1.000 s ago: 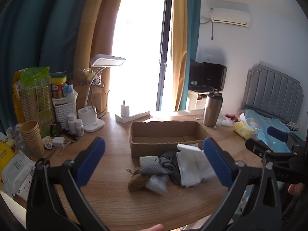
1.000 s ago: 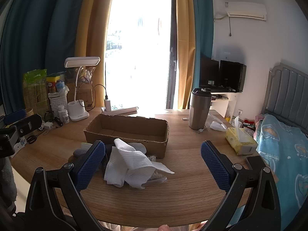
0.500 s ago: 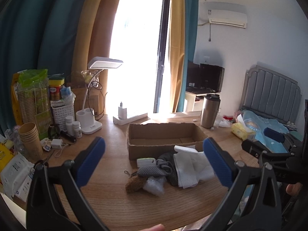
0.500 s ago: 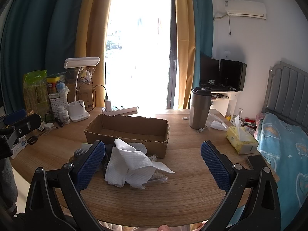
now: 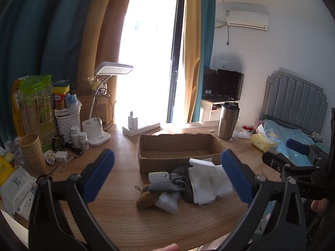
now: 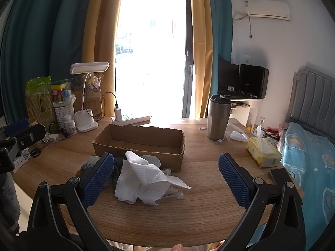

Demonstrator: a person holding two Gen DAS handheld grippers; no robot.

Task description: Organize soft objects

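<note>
Left wrist view: the left claw (image 5: 167,175) hangs above the near edge of the desk (image 5: 125,226) with its blue pads spread wide and nothing between them. Just ahead of it and slightly below lies the heap of soft things: a brown plush keychain (image 5: 146,199), a bubble-wrap scrap (image 5: 167,201), a grey knitted pouch (image 5: 163,186), a dark cloth (image 5: 185,185) and a white paper towel (image 5: 206,183). Beyond the heap, touching it, stands the open cardboard box (image 5: 178,163), seemingly empty, so it is probably the place where the items should go. Off to the claw's right the right claw (image 5: 297,148) shows as a dark frame. A steel tumbler (image 5: 228,120) stands far ahead to the right, apart from the box

Right wrist view: the right claw (image 6: 166,177) is likewise spread and empty, held back from the heap. The paper towel (image 6: 144,177) lies crumpled directly ahead, nearer the left pad, on top of the pile and so likely the easiest first pick. The box (image 6: 140,141) sits just behind it, its open top facing up for dropping things in. A tissue pack (image 6: 262,152) lies well off to the right
</note>
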